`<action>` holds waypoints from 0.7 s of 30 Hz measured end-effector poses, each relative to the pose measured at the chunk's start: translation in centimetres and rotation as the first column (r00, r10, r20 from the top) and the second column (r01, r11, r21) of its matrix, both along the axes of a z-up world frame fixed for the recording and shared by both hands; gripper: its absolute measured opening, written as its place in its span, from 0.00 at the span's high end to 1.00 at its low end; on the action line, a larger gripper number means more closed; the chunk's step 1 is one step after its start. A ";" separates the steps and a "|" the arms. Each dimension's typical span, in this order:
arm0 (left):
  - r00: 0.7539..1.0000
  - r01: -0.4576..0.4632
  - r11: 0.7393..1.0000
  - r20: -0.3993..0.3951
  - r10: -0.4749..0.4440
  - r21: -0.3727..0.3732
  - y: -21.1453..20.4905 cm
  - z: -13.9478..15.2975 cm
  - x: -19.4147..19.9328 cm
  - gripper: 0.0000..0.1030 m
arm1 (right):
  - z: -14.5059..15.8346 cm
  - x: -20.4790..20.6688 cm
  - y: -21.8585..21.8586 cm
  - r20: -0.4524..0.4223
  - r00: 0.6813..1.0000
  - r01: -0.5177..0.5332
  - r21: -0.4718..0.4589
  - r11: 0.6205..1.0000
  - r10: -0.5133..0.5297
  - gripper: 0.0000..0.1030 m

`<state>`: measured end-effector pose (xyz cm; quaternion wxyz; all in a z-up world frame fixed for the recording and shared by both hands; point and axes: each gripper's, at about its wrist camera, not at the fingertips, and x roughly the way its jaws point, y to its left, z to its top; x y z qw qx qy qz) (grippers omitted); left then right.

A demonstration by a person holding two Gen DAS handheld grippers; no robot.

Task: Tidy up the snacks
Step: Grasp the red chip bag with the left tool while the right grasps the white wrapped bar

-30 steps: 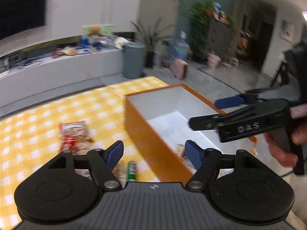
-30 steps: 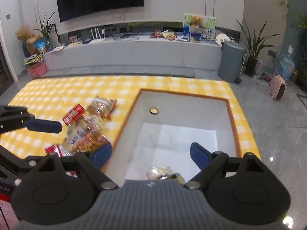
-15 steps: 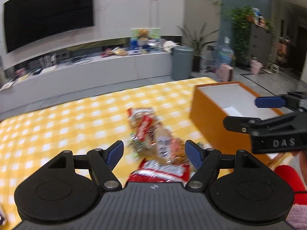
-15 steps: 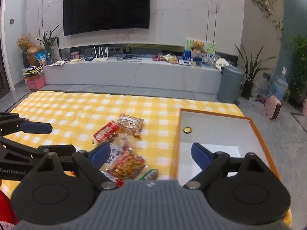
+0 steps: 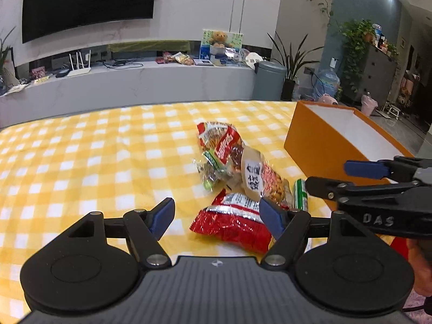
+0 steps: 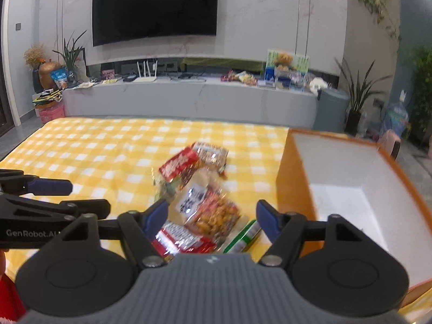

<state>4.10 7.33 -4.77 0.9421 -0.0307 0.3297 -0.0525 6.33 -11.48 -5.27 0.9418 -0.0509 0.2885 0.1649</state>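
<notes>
Both tongs wide, empty: left tongs [image 5: 217,217], right tongs [image 6: 212,217]. Red crinkly snack packet [image 5: 232,222] nearest; pinch mid-body, then carry to orange box [image 6: 351,189].

Snack pile [image 5: 237,178] on tablecloth [image 5: 81,162], box [image 5: 334,137] just right.

You can read "DAS" in pale letters on the black right gripper [image 5: 361,181] at your near right, and "GenRobot.AI" on the black left gripper [image 6: 54,197] at near left. The snack packets' print stays unreadable.
</notes>
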 end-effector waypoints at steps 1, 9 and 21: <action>1.000 0.005 1.000 -0.013 -0.005 -0.006 0.2 -0.2 0.1 0.19 | -0.5 0.0 0.2 -0.005 1.000 -0.004 -0.008 1.000 0.004 0.36; 0.994 0.023 0.998 -0.106 -0.028 -0.051 1.0 -1.9 2.0 0.27 | -2.8 1.4 1.2 -0.060 0.997 -0.052 -0.020 0.998 0.050 0.39; 0.965 0.032 0.996 -0.255 -0.054 -0.089 0.9 -3.3 2.9 0.30 | -6.3 3.4 1.8 -0.106 0.994 -0.028 -0.148 0.989 0.012 0.69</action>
